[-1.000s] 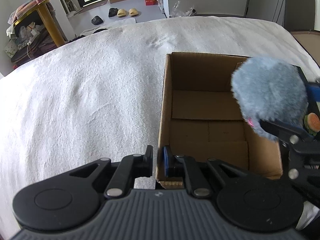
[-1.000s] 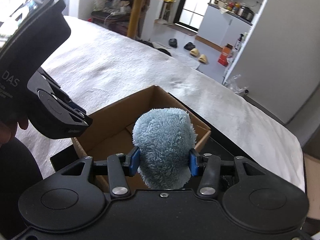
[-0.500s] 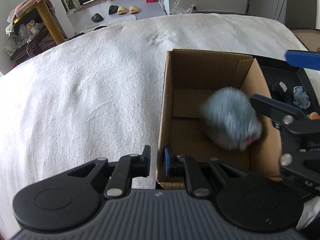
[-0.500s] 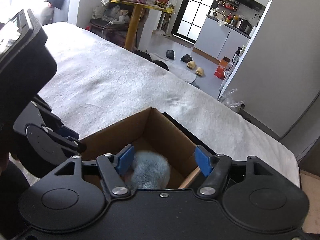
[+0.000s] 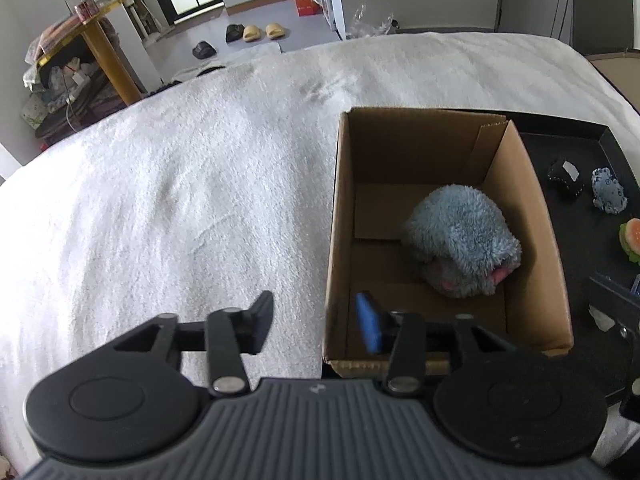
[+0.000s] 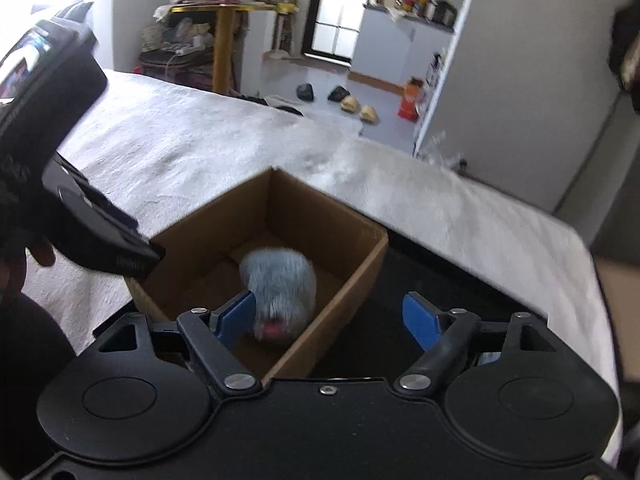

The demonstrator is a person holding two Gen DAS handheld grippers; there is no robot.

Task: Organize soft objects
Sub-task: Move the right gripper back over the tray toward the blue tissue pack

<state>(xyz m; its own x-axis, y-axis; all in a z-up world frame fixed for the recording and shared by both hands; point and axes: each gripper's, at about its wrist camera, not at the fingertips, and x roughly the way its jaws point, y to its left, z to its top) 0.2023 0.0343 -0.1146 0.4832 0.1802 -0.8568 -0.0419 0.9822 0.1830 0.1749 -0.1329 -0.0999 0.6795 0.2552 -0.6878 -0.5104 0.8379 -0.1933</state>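
A grey-blue plush toy (image 5: 460,240) with pink paws lies on the floor of the open cardboard box (image 5: 340,200), toward its right wall. My left gripper (image 5: 314,324) is at the box's near left corner. Its jaws are opening and straddle the left wall without pressing on it. In the right wrist view the plush (image 6: 280,288) lies loose in the box (image 6: 360,280). Above the box's near right wall my right gripper (image 6: 328,320) hangs with its jaws opening and nothing held between them.
The box stands on a black tray (image 5: 568,136) holding a black toy (image 5: 564,180), a small blue-grey toy (image 5: 608,196) and a burger toy (image 5: 632,236). A white fluffy blanket (image 5: 160,200) covers the bed around it. A hand holds the left gripper's body (image 6: 80,200).
The right gripper opened and the plush fell from above the box onto its floor. That gripper then drew back to the right. The left gripper's jaws parted at the box wall.
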